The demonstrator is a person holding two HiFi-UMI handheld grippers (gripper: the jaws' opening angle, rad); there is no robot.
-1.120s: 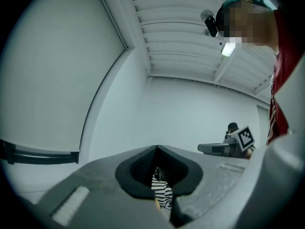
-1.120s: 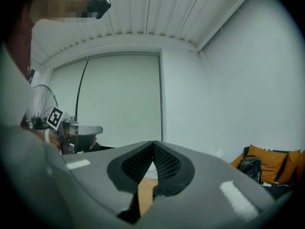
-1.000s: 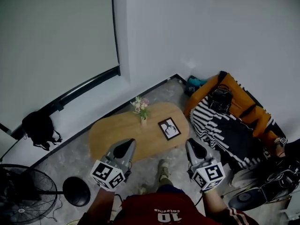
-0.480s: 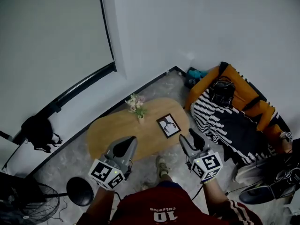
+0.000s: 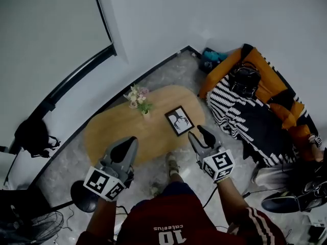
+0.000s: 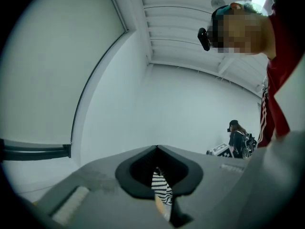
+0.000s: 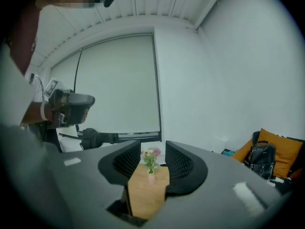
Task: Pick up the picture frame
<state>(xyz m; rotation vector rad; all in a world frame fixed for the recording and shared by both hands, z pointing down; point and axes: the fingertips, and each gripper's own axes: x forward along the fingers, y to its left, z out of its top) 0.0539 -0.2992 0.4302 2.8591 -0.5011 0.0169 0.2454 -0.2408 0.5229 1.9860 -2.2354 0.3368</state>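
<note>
Pickup not begun: the frame lies untouched on the counter while the right claw, just opening wide and empty, hangs by the counter's near edge and the left claw is closed.

The dark red jersey carries a white numeral 10 and lettering; its right sleeve has white stripes. Ahead of the jersey, the left gripper and right gripper are grey, each with a black-and-white marker cube.
</note>
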